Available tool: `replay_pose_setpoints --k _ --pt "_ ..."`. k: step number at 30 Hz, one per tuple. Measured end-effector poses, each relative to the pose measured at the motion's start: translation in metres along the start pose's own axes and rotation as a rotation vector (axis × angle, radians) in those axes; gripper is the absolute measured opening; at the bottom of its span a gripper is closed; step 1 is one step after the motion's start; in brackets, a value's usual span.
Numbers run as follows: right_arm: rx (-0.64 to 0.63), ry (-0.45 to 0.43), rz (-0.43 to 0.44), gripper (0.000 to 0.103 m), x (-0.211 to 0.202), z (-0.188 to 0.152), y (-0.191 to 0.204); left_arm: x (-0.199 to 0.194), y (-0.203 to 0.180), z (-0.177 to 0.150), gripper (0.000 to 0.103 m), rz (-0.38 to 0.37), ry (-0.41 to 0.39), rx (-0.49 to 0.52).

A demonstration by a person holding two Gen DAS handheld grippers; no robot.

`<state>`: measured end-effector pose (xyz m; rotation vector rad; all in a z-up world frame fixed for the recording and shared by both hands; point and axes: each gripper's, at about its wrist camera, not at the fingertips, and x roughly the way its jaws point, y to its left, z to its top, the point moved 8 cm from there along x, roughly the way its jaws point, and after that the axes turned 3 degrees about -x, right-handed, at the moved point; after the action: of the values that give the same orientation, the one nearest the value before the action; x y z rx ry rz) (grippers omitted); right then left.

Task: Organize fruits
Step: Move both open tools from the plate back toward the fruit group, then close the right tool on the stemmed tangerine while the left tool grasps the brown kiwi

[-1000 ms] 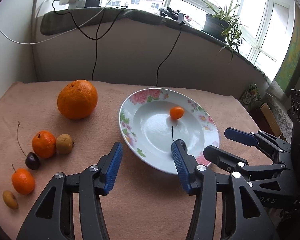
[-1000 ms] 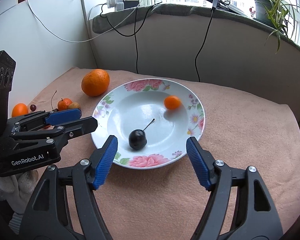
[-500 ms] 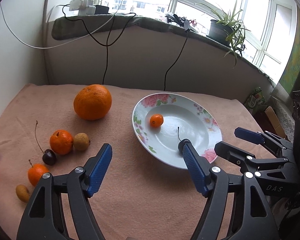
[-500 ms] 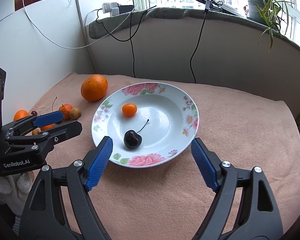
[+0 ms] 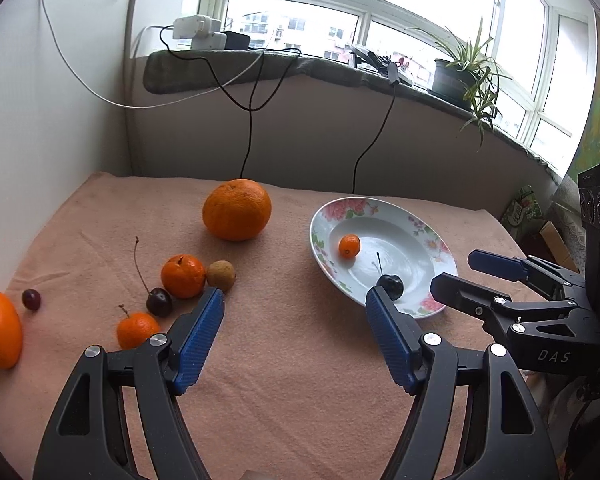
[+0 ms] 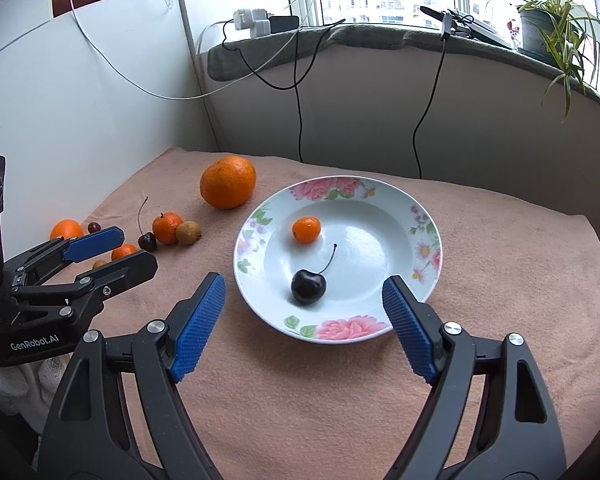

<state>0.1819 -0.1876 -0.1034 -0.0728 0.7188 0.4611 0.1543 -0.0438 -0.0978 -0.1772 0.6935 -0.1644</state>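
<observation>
Peach towel (image 5: pixel 300 380) under a window sill. Floral plate (image 6: pixel 424 216): one kumquat (image 6: pixel 306 230), one dark cherry (image 6: pixel 308 286). Loose fruit cluster (image 5: pixel 182 276) lies ahead-left of the left gripper (image 5: pixel 294 334), the nearer tool, spread empty. Right gripper (image 6: pixel 302 324), also spread empty, faces the plate.

surface: peach towel (image 6: pixel 500 280) | on it: floral plate (image 6: pixel 428 216), big orange (image 6: pixel 228 182), small fruits (image 5: pixel 182 276)
</observation>
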Motion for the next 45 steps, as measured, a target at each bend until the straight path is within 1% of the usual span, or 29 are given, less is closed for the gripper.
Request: replay_pose_setpoints --k 5,12,20,24,27,28,30,31,33,34,35,37,39,41,45 --pt "-0.023 -0.004 0.030 0.083 0.003 0.004 0.020 -0.014 0.021 -0.001 0.073 0.029 -0.018 -0.026" --pt "-0.070 0.003 0.084 0.083 0.011 0.007 0.050 -0.036 0.061 -0.014 0.073 0.079 -0.035 -0.076" --pt "-0.107 0.033 0.170 0.083 0.030 0.006 0.085 -0.054 0.103 -0.038 0.073 0.142 -0.014 -0.124" --pt "-0.120 0.051 0.204 0.083 0.039 0.007 0.102 -0.056 0.121 -0.049 0.073 0.158 0.002 -0.158" --pt "-0.128 0.061 0.232 0.083 0.046 0.009 0.114 -0.052 0.128 -0.054 0.073 0.167 0.015 -0.163" --pt "-0.130 0.063 0.245 0.083 0.048 0.010 0.120 -0.051 0.130 -0.055 0.072 0.166 0.018 -0.165" --pt "-0.140 0.065 0.267 0.083 0.051 0.010 0.130 -0.048 0.132 -0.057 0.067 0.158 0.027 -0.167" --pt "-0.148 0.067 0.274 0.083 0.054 0.011 0.136 -0.047 0.133 -0.058 0.063 0.155 0.029 -0.168" --pt "-0.161 0.072 0.286 0.083 0.059 0.012 0.146 -0.044 0.135 -0.059 0.059 0.149 0.033 -0.172" --pt "-0.165 0.077 0.297 0.083 0.061 0.012 0.152 -0.042 0.136 -0.060 0.052 0.143 0.039 -0.172" --pt "-0.168 0.082 0.308 0.083 0.064 0.013 0.157 -0.040 0.137 -0.061 0.049 0.143 0.044 -0.173" --pt "-0.173 0.094 0.330 0.083 0.070 0.014 0.167 -0.037 0.138 -0.061 0.048 0.134 0.052 -0.174" --pt "-0.175 0.111 0.348 0.078 0.078 0.014 0.175 -0.035 0.140 -0.062 0.048 0.131 0.058 -0.182" --pt "-0.174 0.136 0.367 0.067 0.087 0.013 0.183 -0.032 0.143 -0.062 0.046 0.126 0.066 -0.193" --pt "-0.175 0.178 0.392 0.061 0.103 0.011 0.195 -0.025 0.143 -0.061 0.045 0.117 0.077 -0.188"
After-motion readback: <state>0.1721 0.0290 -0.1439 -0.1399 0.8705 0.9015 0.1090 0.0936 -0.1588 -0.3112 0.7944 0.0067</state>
